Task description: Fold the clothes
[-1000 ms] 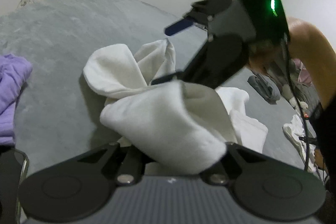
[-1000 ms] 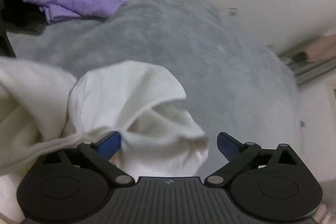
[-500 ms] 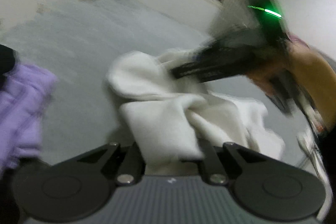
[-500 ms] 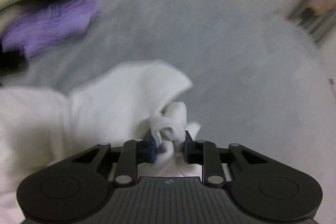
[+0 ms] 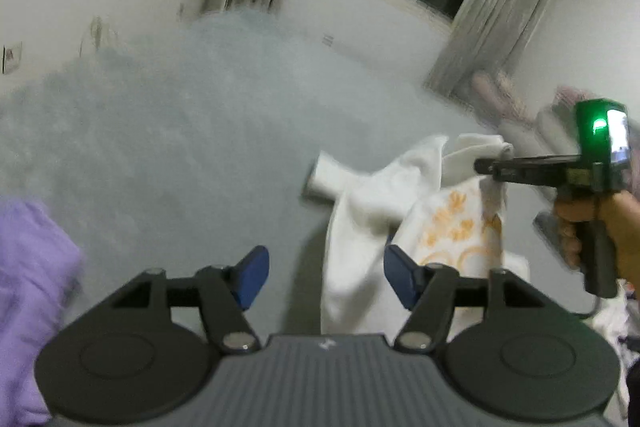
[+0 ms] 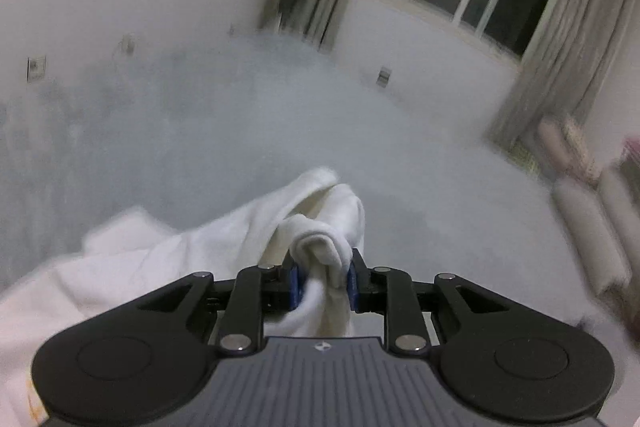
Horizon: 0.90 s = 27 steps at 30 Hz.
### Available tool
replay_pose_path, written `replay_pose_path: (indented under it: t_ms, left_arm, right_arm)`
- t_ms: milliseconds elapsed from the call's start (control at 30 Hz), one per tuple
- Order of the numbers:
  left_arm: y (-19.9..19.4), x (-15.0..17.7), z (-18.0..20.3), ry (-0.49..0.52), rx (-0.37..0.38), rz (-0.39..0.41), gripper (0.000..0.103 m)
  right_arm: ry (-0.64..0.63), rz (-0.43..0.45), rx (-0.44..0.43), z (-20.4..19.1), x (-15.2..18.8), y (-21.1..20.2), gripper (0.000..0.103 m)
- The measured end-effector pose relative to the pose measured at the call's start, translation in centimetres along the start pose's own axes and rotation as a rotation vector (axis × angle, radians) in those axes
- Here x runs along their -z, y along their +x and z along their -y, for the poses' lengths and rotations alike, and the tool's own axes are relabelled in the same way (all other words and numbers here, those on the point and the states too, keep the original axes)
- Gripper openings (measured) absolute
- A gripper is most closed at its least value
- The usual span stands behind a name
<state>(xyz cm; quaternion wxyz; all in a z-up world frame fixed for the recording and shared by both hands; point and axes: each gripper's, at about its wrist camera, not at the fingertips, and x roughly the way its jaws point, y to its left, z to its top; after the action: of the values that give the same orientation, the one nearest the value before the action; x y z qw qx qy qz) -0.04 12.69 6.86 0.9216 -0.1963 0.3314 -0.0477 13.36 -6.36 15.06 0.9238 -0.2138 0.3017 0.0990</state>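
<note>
Now one white garment (image 6: 224, 251) is clamped in the right tool (image 6: 322, 285); the left tool (image 5: 322, 277) just spread, empty.

No readable text, label, brand or number is found in either view.

A small pale emblem is seen on the ribbed grey body of the left gripper (image 5: 325, 277) and of the right gripper (image 6: 322, 281), but no letters can be made out in it. An orange pattern is printed on the white garment (image 5: 460, 227), at about 3 o'clock in the left wrist view; it is blurred and cannot be read as words.
</note>
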Motion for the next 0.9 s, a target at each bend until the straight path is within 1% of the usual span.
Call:
replay_pose_path:
  t_ms: [33,67,100,133,167,200,233,267,300,400,433,500,567,633,667,700,733,767,800,833,900]
  left_arm:
    - [1.0,-0.3,-0.2,-0.021,0.004,-0.022,0.063]
    - [1.8,-0.6,-0.4,-0.045,0.004,-0.038,0.065]
    - [2.6,-0.9,-0.7,-0.068,0.004,-0.054,0.068]
    - [3.5,-1.1,-1.0,-0.092,0.004,-0.07,0.068]
    - [4.3,-1.4,-1.2,-0.116,0.004,-0.086,0.068]
    - [4.7,-1.4,-1.4,-0.134,0.006,-0.098,0.068]
    - [4.6,-0.9,-1.6,-0.144,0.01,-0.105,0.068]
    - [4.2,-0.4,-1.6,-0.151,0.009,-0.109,0.069]
    - [3.4,0.2,-1.6,-0.156,0.004,-0.104,0.069]
    - [1.5,1.9,-1.3,-0.168,0.001,-0.089,0.073]
    - [1.2,2.3,-1.4,-0.17,0.001,-0.091,0.075]
    - [0.9,3.0,-1.5,-0.175,-0.002,-0.093,0.075]
    - [1.2,3.3,-1.6,-0.185,-0.01,-0.089,0.075]
    - [1.7,3.4,-1.9,-0.215,0.017,-0.087,0.075]
    - [1.9,3.5,-2.1,-0.234,0.04,-0.086,0.075]
    - [2.0,3.6,-2.1,-0.242,0.062,-0.083,0.073]
    - [2.2,3.7,-2.2,-0.236,0.078,-0.076,0.068]
    - [2.2,3.7,-2.4,-0.234,0.095,-0.069,0.064]
    - [2.1,3.6,-2.6,-0.237,0.113,-0.062,0.045]
    - [2.0,3.6,-2.8,-0.239,0.131,-0.055,0.02]
    - [1.8,3.4,-3.2,-0.244,0.167,-0.042,0.015]
  right_arm:
    - [0.01,-0.026,-0.013,0.2,0.9,0.6,0.022]
    - [0.016,-0.042,-0.03,0.6,1.7,0.9,0.025]
    - [0.018,-0.045,-0.053,1.0,2.4,1.0,0.025]
    - [0.027,-0.037,-0.077,1.5,3.0,0.8,0.032]
    - [0.044,-0.013,-0.102,2.4,3.5,0.3,0.045]
    - [0.072,0.013,-0.122,3.5,4.0,-0.3,0.052]
    - [0.115,0.04,-0.134,4.9,4.6,-0.9,0.066]
    - [0.141,0.047,-0.146,5.9,5.3,-1.5,0.079]
    - [0.14,0.024,-0.158,6.3,6.1,-1.7,0.081]
    - [0.136,-0.045,-0.194,7.3,8.5,-2.6,0.082]
    - [0.115,-0.062,-0.225,7.2,9.5,-3.2,0.081]
    - [0.024,-0.073,-0.342,5.3,11.7,-5.5,0.081]
    - [-0.043,-0.058,-0.447,3.2,13.2,-8.2,0.08]
    - [-0.118,-0.083,-0.484,1.0,14.6,-9.5,0.08]
    - [-0.166,-0.108,-0.469,-0.1,15.2,-9.7,0.077]
    - [-0.2,-0.136,-0.421,-0.8,15.6,-9.4,0.077]
    - [-0.198,-0.159,-0.381,-1.0,15.8,-8.9,0.076]
    - [-0.173,-0.176,-0.367,-0.9,16.0,-8.6,0.063]
    - [-0.106,-0.186,-0.399,-0.3,16.2,-8.6,0.048]
    - [-0.053,-0.19,-0.427,0.1,16.2,-8.6,0.016]
    - [-0.019,-0.178,-0.435,0.0,16.5,-9.3,0.014]
